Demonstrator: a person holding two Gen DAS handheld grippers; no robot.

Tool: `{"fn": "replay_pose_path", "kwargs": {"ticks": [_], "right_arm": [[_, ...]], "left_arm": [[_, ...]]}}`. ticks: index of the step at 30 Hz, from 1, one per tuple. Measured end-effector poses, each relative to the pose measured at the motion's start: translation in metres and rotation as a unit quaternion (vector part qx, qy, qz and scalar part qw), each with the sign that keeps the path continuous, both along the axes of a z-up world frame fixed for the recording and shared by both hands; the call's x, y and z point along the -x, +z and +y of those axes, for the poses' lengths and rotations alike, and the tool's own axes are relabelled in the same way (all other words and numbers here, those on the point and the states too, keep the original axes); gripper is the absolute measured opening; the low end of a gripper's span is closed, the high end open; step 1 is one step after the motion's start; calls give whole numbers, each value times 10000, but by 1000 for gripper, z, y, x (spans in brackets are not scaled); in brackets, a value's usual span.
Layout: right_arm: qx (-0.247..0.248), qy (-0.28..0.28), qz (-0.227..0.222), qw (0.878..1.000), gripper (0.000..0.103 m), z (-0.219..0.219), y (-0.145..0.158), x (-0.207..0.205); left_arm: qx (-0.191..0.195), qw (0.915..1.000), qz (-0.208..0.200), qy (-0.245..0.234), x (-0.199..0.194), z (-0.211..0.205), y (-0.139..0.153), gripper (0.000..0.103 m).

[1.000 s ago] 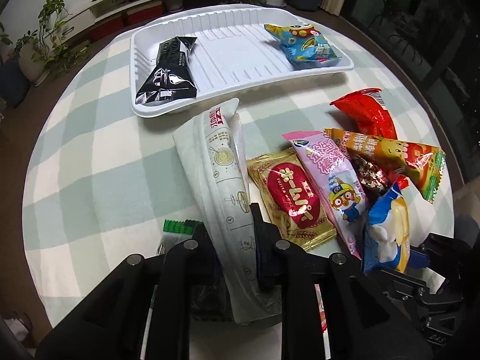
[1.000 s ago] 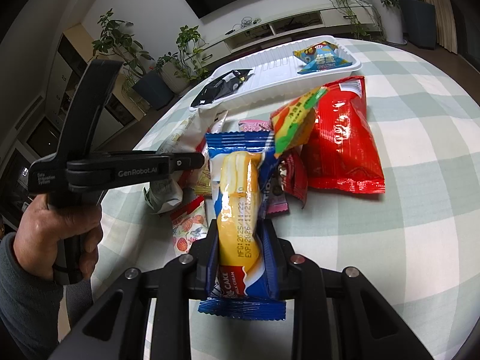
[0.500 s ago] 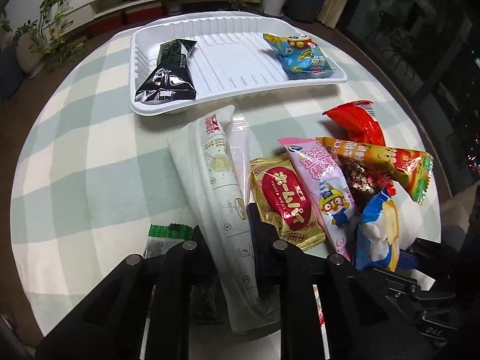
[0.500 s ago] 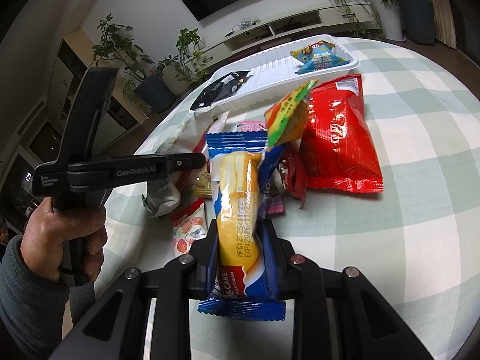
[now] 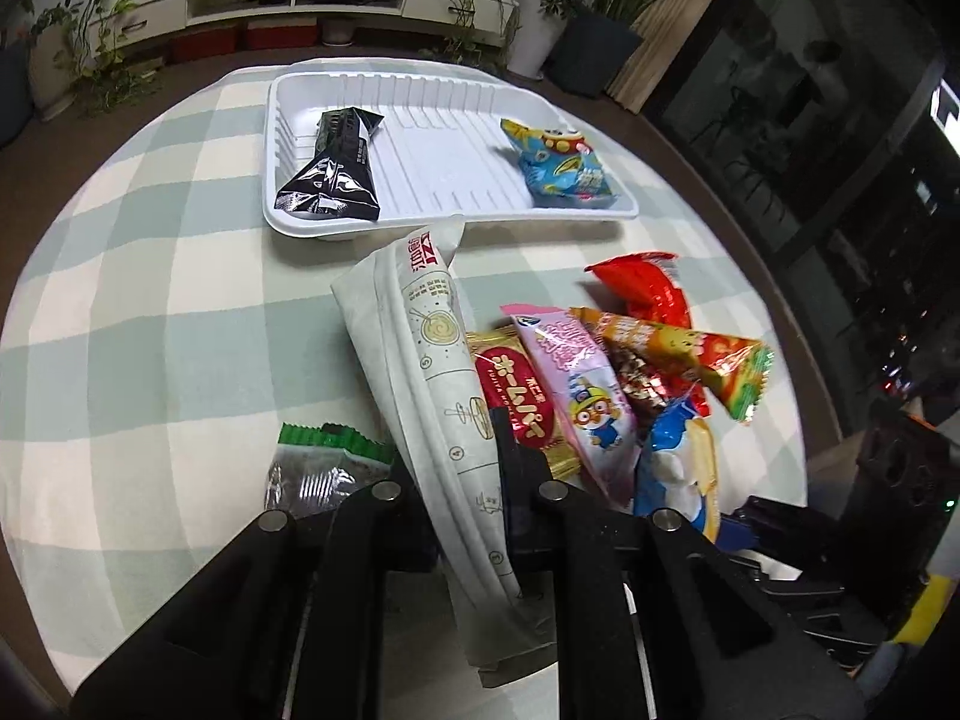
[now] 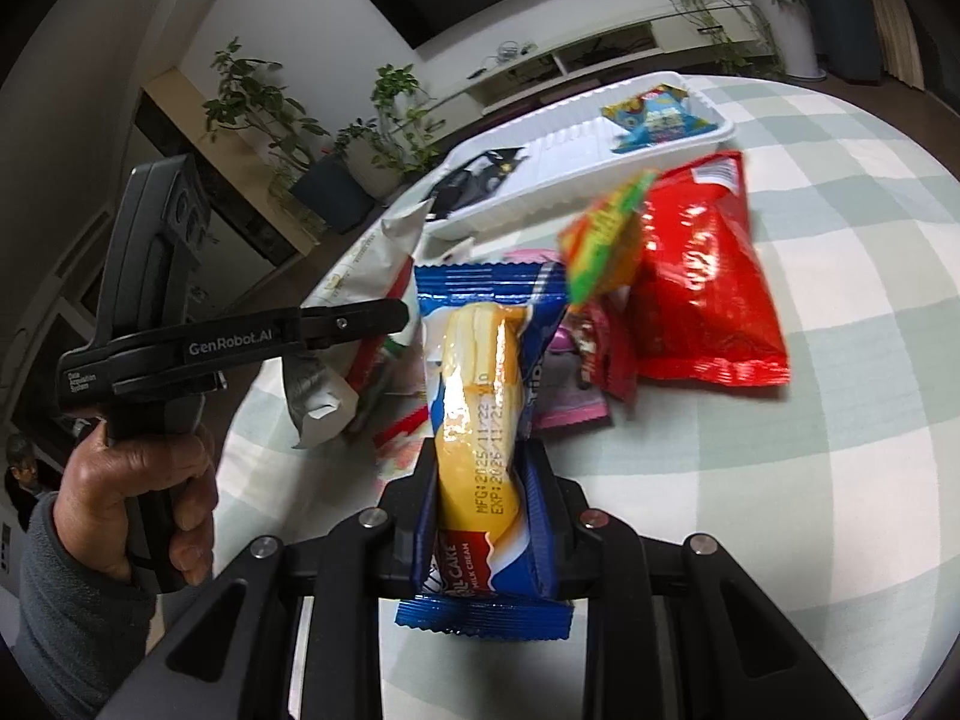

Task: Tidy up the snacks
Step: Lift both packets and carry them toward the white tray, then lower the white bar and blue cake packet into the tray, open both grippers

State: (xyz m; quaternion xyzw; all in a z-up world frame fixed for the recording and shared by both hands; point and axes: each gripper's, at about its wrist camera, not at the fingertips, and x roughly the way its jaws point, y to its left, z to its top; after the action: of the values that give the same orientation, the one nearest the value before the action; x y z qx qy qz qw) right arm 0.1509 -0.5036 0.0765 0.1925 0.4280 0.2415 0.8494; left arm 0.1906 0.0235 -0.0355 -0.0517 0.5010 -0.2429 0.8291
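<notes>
My left gripper (image 5: 456, 456) is shut on a long white noodle packet (image 5: 414, 324), whose far end points at the white tray (image 5: 450, 222). The tray holds a black packet (image 5: 336, 174) on its left and a blue cartoon packet (image 5: 558, 165) on its right. My right gripper (image 6: 480, 462) is shut on a blue roll-cake packet (image 6: 480, 372), held up over the checked tablecloth. The same cake packet (image 5: 678, 468) shows at the right of the left wrist view. A hand (image 6: 138, 480) grips the left gripper's handle.
A pile lies right of the white packet: a gold-and-red biscuit pack (image 5: 516, 396), a pink cartoon packet (image 5: 588, 396), an orange packet (image 5: 678, 354) and a red bag (image 6: 696, 276). A green-topped clear packet (image 5: 324, 462) lies left of my left fingers. Plants and a TV shelf stand beyond the table.
The left gripper has closed tighter on the white packet and risen a little with it, tilting toward the tray. The right gripper keeps still with the cake packet.
</notes>
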Motion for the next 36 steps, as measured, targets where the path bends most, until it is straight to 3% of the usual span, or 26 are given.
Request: {"fn": "replay_pose_path", "kwargs": {"ticks": [9, 16, 20, 24, 29, 32, 36], "right_arm": [[-452, 34, 136, 9989, 28, -3, 4, -1], [-1229, -41, 391, 9916, 28, -28, 18, -2], [-1655, -361, 320, 9850, 28, -68, 35, -10], [-1881, -926, 133, 9777, 28, -125, 57, -29], [-1923, -1566, -194, 9686, 28, -186, 90, -64], [-1872, -1553, -330, 9694, 28, -195, 107, -94], [-1616, -1180, -362, 9791, 28, -172, 126, -148]], "left_arm": [[832, 9965, -67, 66, 27, 19, 17, 11], [1864, 9825, -16, -14, 32, 34, 33, 11], [2220, 9750, -22, 52, 20, 47, 41, 11], [2436, 9697, -56, 193, -6, 62, 56, 11], [2377, 9705, -181, 358, -46, 70, 78, 11], [2277, 9730, -158, 349, -79, 64, 86, 11], [2284, 9729, -60, 359, -121, 55, 90, 11]]}}
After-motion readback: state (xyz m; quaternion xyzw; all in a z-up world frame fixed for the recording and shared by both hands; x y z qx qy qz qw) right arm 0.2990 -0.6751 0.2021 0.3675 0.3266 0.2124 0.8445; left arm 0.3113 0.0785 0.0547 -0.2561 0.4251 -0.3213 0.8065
